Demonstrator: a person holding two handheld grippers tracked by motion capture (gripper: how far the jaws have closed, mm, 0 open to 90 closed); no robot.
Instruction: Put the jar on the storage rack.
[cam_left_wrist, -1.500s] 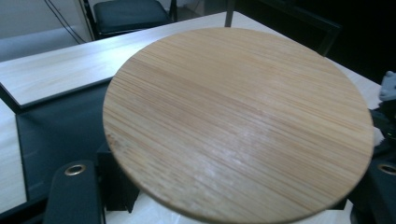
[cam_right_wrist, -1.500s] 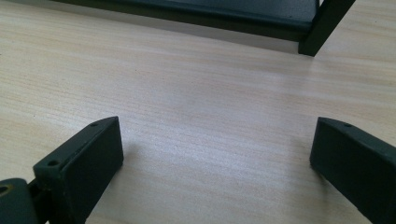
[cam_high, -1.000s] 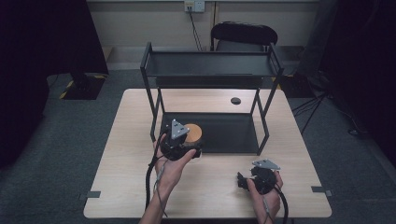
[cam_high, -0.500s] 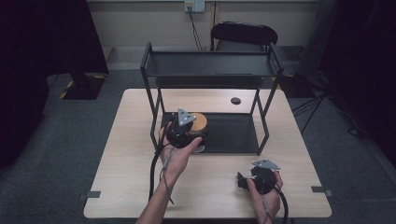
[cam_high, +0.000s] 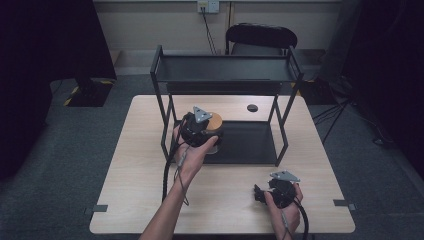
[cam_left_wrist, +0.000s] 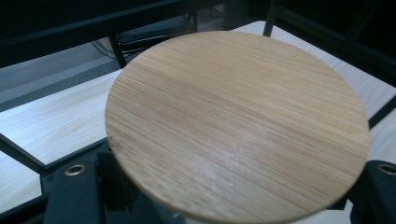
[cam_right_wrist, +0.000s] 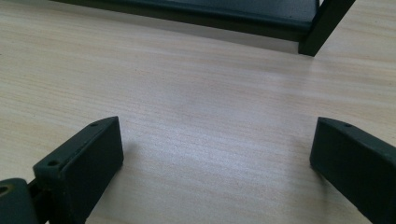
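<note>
left gripper (cam_high: 207, 134) – clamped on wooden-lidded jar (cam_left_wrist: 236, 123) | right gripper (cam_right_wrist: 217, 163) – jaws apart

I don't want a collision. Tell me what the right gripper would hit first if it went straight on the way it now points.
The right gripper, jaws open, points low across bare table. Going straight on it would probably meet the black rack's bottom shelf first, near the rack's leg; depth is hard to judge.

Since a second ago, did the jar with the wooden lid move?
Yes. The jar, held in the left gripper, has gone right and a bit farther in over the black rack's bottom shelf.
</note>
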